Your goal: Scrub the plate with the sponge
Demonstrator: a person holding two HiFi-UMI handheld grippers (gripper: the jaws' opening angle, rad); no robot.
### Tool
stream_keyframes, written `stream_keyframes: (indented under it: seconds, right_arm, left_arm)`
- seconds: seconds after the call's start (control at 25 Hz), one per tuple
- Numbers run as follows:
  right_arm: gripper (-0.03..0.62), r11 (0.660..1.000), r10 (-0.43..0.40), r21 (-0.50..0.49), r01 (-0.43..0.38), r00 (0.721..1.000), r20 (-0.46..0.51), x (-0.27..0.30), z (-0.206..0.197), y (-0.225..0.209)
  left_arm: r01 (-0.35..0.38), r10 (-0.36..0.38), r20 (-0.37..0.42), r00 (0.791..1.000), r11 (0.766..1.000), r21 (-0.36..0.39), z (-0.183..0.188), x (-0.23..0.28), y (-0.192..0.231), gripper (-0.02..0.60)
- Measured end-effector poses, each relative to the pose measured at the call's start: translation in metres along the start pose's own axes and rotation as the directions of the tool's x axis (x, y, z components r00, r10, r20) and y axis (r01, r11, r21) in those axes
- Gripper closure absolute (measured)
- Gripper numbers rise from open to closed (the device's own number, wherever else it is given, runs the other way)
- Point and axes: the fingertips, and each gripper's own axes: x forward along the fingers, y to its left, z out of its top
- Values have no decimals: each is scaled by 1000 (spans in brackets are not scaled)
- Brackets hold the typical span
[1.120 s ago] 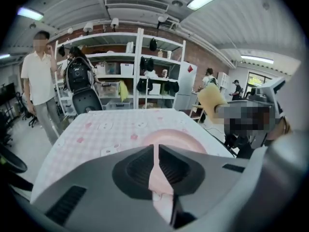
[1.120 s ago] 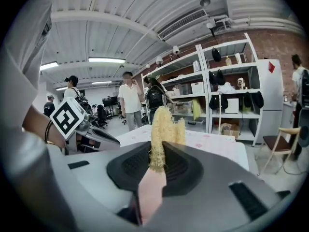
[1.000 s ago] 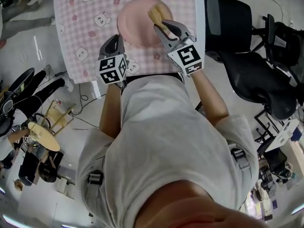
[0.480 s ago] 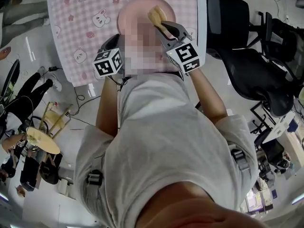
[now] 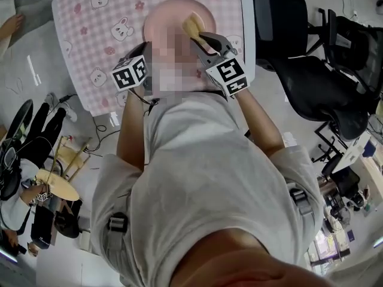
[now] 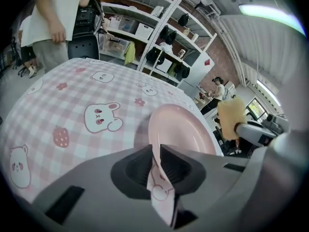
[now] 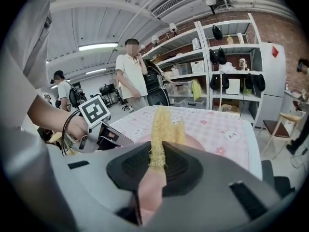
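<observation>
A pink plate (image 5: 173,14) is over the pink checked tablecloth (image 5: 90,23). My left gripper (image 6: 155,161) is shut on the plate's near rim (image 6: 181,134), and the plate stands tilted up from the cloth. In the head view the left gripper (image 5: 139,61) is at the plate's left. My right gripper (image 7: 157,166) is shut on a yellow sponge (image 7: 164,127). The sponge (image 5: 192,24) sits against the plate's right part, with the right gripper (image 5: 206,39) just behind it. A mosaic patch hides the plate's near part in the head view.
Right of the table stands a black office chair (image 5: 299,58). One person (image 6: 53,23) is at the table's far side and another (image 7: 133,74) is near the shelves (image 7: 227,76). Bags and gear (image 5: 36,184) lie on the floor at the left.
The head view has swung a little, so table and grippers sit further left and higher. Both grippers keep their holds; the sponge stays on the plate's right part.
</observation>
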Motion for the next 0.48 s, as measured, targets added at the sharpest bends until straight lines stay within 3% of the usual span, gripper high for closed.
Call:
stream_keyframes:
  seconds: [0.48]
  right_arm:
    - [531, 999, -33, 16, 33, 999, 16, 5, 5, -6]
  left_arm:
    - [0, -1, -54, 999, 1000, -18, 6, 13, 15, 509]
